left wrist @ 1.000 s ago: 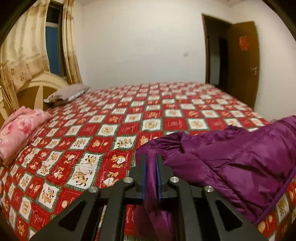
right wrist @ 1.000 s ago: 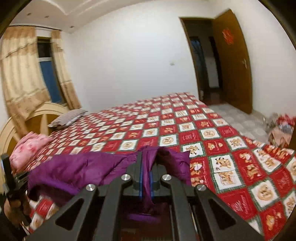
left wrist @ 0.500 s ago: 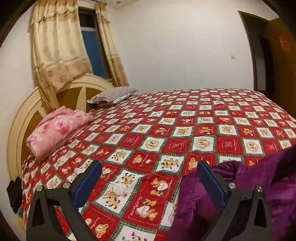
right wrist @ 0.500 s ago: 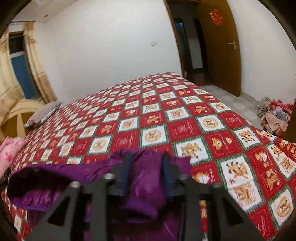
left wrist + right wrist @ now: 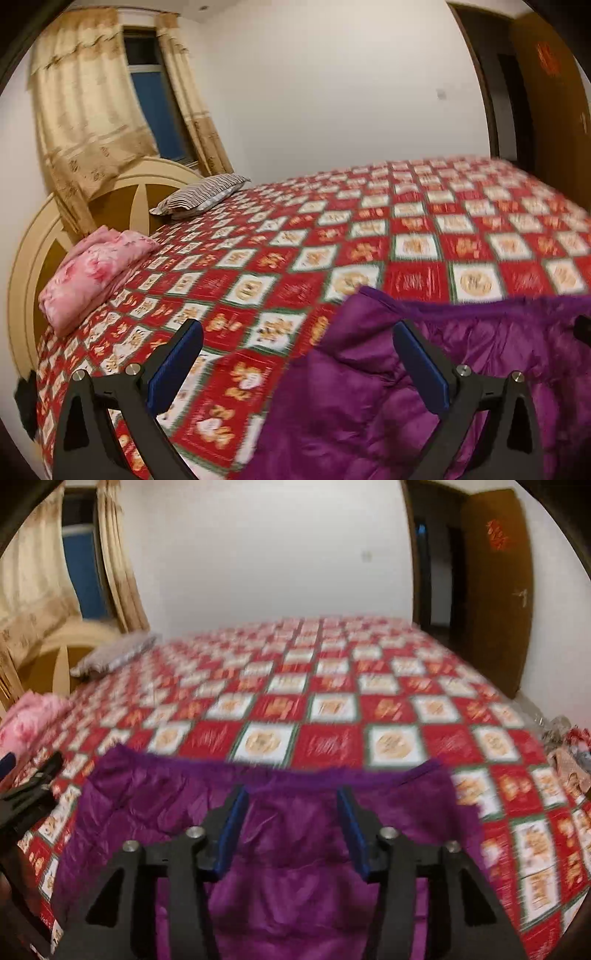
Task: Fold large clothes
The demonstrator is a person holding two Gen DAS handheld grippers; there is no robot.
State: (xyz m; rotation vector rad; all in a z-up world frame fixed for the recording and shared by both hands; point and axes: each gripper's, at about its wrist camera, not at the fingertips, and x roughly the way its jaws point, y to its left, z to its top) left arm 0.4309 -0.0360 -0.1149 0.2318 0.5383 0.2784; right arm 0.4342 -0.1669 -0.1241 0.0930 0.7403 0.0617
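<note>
Left gripper [image 5: 295, 354]: jaws spread wide, empty, beside the garment's left edge. Right gripper [image 5: 291, 823]: jaws parted, just narrowed slightly, pinching nothing, above the cloth. Purple quilted jacket [image 5: 280, 849]: flat on the near edge of the bear-patterned bedspread [image 5: 417, 243]. Folded pink bedding [image 5: 96, 269] and striped pillow [image 5: 199, 194]: well apart. Risk: slippery fabric may slide off the edge if tugged unevenly.

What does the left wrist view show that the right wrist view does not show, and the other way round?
Only the left wrist view: the left gripper, jaws wide open with nothing between them, and the sharp striped pillow. Only the right wrist view: the right gripper, jaws open above the purple jacket, the door handle, and a clothes pile on the floor. Both: jacket, red bedspread, pink bundle, curtains.
</note>
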